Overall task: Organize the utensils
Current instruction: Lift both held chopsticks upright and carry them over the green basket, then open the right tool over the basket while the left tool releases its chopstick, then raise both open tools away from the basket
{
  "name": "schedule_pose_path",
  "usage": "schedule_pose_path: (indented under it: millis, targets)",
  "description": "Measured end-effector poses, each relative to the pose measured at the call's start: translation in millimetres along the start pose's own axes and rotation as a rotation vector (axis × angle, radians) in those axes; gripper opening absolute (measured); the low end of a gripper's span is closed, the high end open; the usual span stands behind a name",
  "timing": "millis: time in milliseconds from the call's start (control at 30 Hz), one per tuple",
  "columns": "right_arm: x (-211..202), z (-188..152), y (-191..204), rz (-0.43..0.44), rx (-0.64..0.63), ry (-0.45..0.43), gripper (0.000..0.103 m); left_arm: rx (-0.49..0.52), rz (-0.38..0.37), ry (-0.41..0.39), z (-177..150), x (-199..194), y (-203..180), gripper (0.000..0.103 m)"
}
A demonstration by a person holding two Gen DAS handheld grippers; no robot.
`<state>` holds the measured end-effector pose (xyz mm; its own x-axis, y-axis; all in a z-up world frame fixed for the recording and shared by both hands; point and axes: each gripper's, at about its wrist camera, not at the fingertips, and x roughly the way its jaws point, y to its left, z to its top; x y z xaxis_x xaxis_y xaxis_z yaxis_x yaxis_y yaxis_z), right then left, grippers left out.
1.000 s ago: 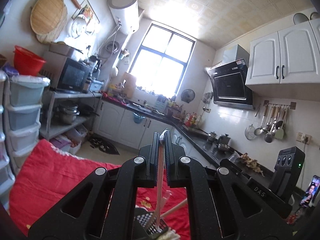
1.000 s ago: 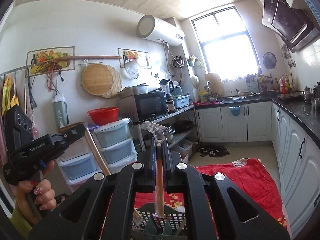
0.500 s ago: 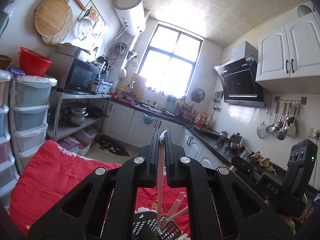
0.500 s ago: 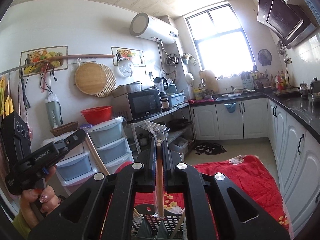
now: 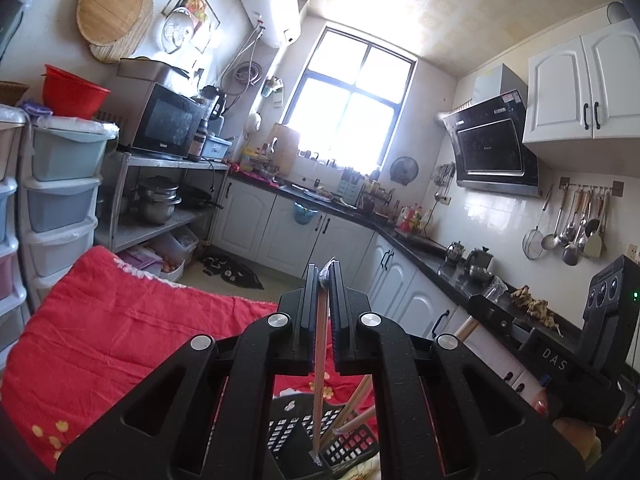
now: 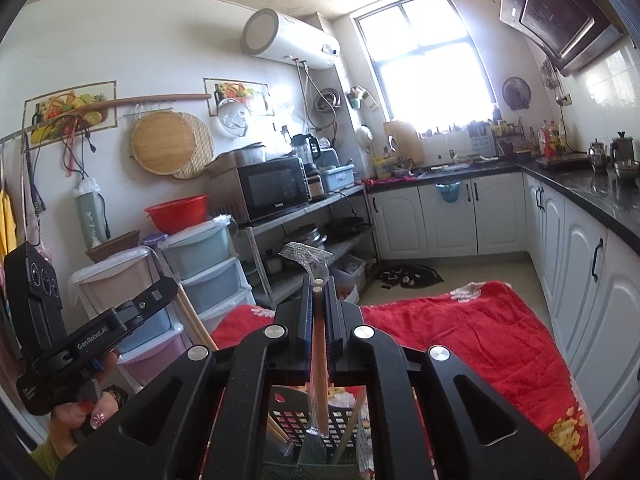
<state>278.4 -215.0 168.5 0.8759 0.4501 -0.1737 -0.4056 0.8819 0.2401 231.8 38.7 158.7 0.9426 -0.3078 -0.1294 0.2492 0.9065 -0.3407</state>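
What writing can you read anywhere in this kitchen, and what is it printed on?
"DAS": on the black right tongs body, seen from the left camera.
"GenRobot.AI": on the black left tongs body, seen from the right camera.
Microwave brand under its door: too small to read.
Range hood badge and blue bin label: blurred.

White letters "DAS" stand on the black body of the right claw (image 5: 556, 354) in the left wrist view. "GenRobot.AI" stands on the left claw (image 6: 93, 339) body in the right wrist view.
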Motion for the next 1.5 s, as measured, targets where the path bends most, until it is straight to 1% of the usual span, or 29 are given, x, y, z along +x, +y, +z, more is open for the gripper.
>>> schedule_pose_path:
  millis: [233, 433, 500, 533, 667, 700, 767, 800, 900, 967, 1033, 1067, 1133, 1167, 1267, 1333, 1433, 1467, 1500]
  targets:
    - [11.0, -18.0, -5.5, -0.028, 0.015, 0.033, 0.005, 0.009, 0.005, 0.014, -13.6, 4.9, 2.5, 0.003]
    - [17.0, -30.0, -9.0, -0.042, 0.037, 0.065, 0.007, -0.019, -0.001, 0.059, -27.6, 10.0, 9.1, 0.003]
    - [18.3, -33.5, -11.2, -0.039, 0.054, 0.082, 0.018, -0.030, -0.002, 0.071, -31.7, 10.5, 11.6, 0.003]
    - [18.1, -35.8, -13.3, -0.039, 0.064, 0.085, 0.020, -0.029, 0.003, 0.075, -33.4, 10.3, 11.8, 0.003]
    - [15.2, -43.0, -18.7, -0.039, 0.083, 0.102, 0.022, -0.043, 0.004, 0.086, -37.2, 6.6, 13.9, 0.003]
    - [14.0, -44.6, -19.6, -0.040, 0.086, 0.106, 0.024, -0.042, 0.006, 0.086, -37.6, 5.0, 13.8, 0.004]
    - [10.3, -47.6, -21.7, -0.044, 0.092, 0.111, 0.026, -0.043, 0.010, 0.086, -37.5, 0.3, 13.8, 0.010]
    - [8.2, -48.8, -22.5, -0.044, 0.096, 0.111, 0.027, -0.046, 0.009, 0.087, -37.4, -2.1, 13.8, 0.016]
    - [2.2, -51.8, -23.9, -0.050, 0.091, 0.115, 0.032, -0.048, 0.010, 0.087, -36.0, -9.8, 12.9, 0.018]
    - [-2.2, -54.1, -24.1, -0.056, 0.085, 0.115, 0.032, -0.045, 0.009, 0.092, -36.2, -13.8, 10.7, 0.022]
    - [-7.9, -56.2, -24.1, -0.063, 0.077, 0.111, 0.035, -0.046, 0.005, 0.091, -36.8, -19.7, 9.2, 0.032]
    - [-10.1, -56.8, -23.5, -0.067, 0.072, 0.111, 0.038, -0.047, 0.003, 0.091, -37.3, -22.1, 8.5, 0.034]
    - [-13.7, -58.7, -23.2, -0.072, 0.062, 0.108, 0.039, -0.044, -0.003, 0.094, -38.4, -27.0, 6.6, 0.039]
    - [-15.8, -59.9, -22.9, -0.076, 0.058, 0.108, 0.040, -0.043, -0.003, 0.095, -38.8, -28.8, 5.9, 0.041]
    - [-21.0, -62.3, -23.9, -0.075, 0.061, 0.109, 0.046, -0.052, -0.007, 0.103, -41.3, -34.3, 6.2, 0.048]
    - [-23.6, -62.5, -24.4, -0.077, 0.061, 0.110, 0.048, -0.054, -0.006, 0.108, -42.9, -37.2, 6.3, 0.056]
    - [-28.5, -65.7, -26.3, -0.083, 0.061, 0.114, 0.051, -0.058, 0.000, 0.112, -44.8, -41.1, 7.2, 0.066]
    - [-29.9, -67.3, -26.9, -0.084, 0.062, 0.116, 0.053, -0.061, 0.001, 0.113, -45.1, -41.9, 7.6, 0.067]
    - [-31.4, -68.7, -27.3, -0.084, 0.062, 0.118, 0.054, -0.063, 0.001, 0.114, -45.9, -42.7, 8.7, 0.071]
